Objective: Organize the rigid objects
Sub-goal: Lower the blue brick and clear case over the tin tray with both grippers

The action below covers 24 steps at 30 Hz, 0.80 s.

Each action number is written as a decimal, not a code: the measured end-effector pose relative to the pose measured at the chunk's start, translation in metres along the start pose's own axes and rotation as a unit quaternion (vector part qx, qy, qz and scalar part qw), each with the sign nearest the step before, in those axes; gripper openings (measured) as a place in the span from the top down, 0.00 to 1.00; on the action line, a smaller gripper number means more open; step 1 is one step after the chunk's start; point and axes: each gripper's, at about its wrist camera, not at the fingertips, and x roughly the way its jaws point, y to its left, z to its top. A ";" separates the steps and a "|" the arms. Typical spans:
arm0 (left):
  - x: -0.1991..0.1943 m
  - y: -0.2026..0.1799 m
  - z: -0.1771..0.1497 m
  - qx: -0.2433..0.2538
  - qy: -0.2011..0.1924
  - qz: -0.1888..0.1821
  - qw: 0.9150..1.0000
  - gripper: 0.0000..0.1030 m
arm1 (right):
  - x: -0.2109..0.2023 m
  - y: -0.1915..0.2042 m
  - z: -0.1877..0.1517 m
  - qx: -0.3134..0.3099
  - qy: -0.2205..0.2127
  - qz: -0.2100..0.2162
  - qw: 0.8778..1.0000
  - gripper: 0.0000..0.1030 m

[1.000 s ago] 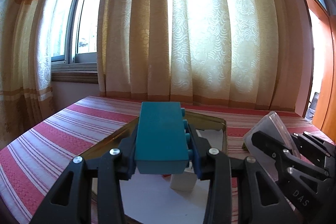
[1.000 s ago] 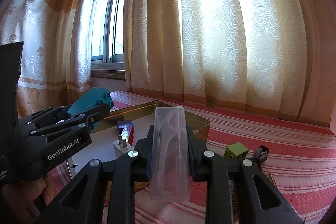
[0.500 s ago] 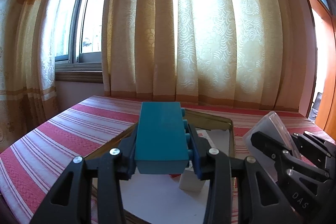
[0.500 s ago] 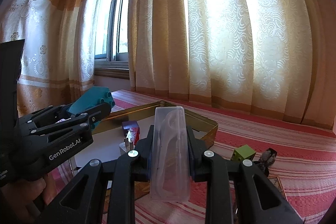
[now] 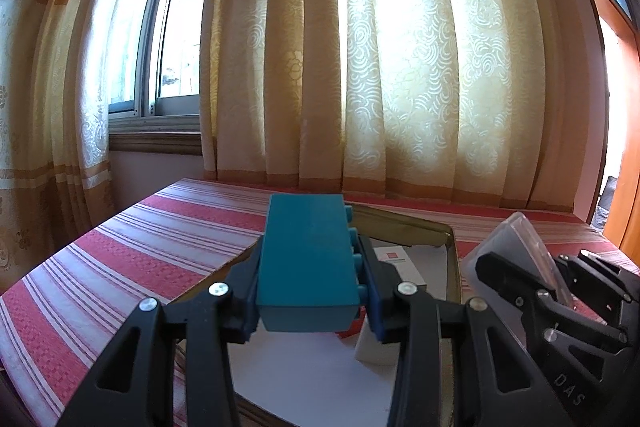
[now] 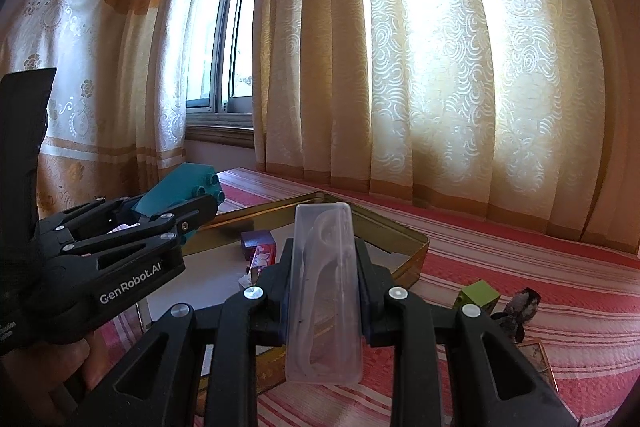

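My left gripper (image 5: 308, 291) is shut on a teal studded building block (image 5: 306, 255) and holds it above the near part of a gold metal tin (image 5: 404, 227). The block also shows in the right wrist view (image 6: 180, 191). My right gripper (image 6: 322, 291) is shut on a clear plastic case (image 6: 324, 291), held above the tin's (image 6: 412, 259) near right edge. The case shows at the right of the left wrist view (image 5: 520, 243). In the tin lie a white plug block (image 5: 376, 347) and a red and purple box (image 6: 262, 247).
The table has a red and white striped cloth (image 5: 120, 255). A green cube (image 6: 478, 297) and a small dark object (image 6: 520, 307) lie on the cloth right of the tin. Curtains (image 6: 420, 67) and a window (image 5: 176, 39) stand behind the table.
Both grippers have risen and drawn slightly back from the tin with their objects still held. The tin sits lower and farther in both views.
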 end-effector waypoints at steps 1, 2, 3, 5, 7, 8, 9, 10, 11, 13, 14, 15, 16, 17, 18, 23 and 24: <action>0.000 0.001 0.000 0.000 0.000 0.000 1.000 0.60 | 0.001 0.000 0.000 -0.001 0.000 0.000 1.000 0.73; 0.000 0.001 0.000 0.001 0.000 0.001 1.000 0.60 | 0.001 0.001 0.000 -0.001 0.000 0.000 1.000 0.73; 0.000 0.002 0.000 0.001 0.000 0.002 1.000 0.60 | 0.002 0.002 0.000 -0.002 0.000 0.001 1.000 0.73; 0.001 0.004 0.000 0.000 0.002 0.002 1.000 0.60 | 0.002 0.003 0.000 -0.004 0.000 0.002 1.000 0.73; 0.002 0.005 0.000 0.001 0.003 0.002 1.000 0.60 | 0.003 0.004 0.000 -0.005 0.000 0.003 1.000 0.73; 0.002 0.005 0.000 0.001 0.003 0.003 1.000 0.60 | 0.003 0.005 0.000 -0.005 0.000 0.003 1.000 0.73; 0.002 0.005 0.000 0.002 0.003 0.003 1.000 0.60 | 0.004 0.005 0.001 -0.006 0.000 0.003 1.000 0.73; 0.002 0.006 0.000 0.002 0.003 0.003 1.000 0.60 | 0.004 0.006 0.001 -0.006 0.000 0.004 1.000 0.73; 0.003 0.006 0.000 0.001 0.003 0.003 1.000 0.60 | 0.005 0.006 0.001 -0.006 0.000 0.004 1.000 0.73; 0.002 0.005 0.000 0.001 0.003 0.003 1.000 0.60 | 0.005 0.007 0.001 -0.007 0.000 0.004 1.000 0.73; 0.003 0.005 0.000 0.001 0.003 0.003 1.000 0.60 | 0.006 0.008 0.001 -0.008 0.000 0.004 1.000 0.73; 0.003 0.005 0.000 0.001 0.003 0.003 1.000 0.60 | 0.006 0.008 0.002 -0.008 0.000 0.004 1.000 0.73; 0.002 0.005 0.000 0.002 0.003 0.003 1.000 0.60 | 0.006 0.010 0.002 -0.009 0.000 0.004 1.000 0.73; 0.002 0.005 0.000 0.003 0.002 0.003 1.000 0.60 | 0.006 0.010 0.002 -0.010 -0.001 0.004 1.000 0.73; 0.003 0.005 0.000 0.003 0.002 0.003 1.000 0.60 | 0.007 0.011 0.002 -0.010 -0.001 0.005 1.000 0.73; 0.005 0.009 0.002 0.009 0.001 0.008 1.000 0.60 | 0.010 0.015 0.003 -0.011 -0.001 0.007 1.000 0.73; 0.006 0.009 0.002 0.009 0.001 0.008 1.000 0.60 | 0.010 0.016 0.003 -0.012 -0.001 0.008 1.000 0.73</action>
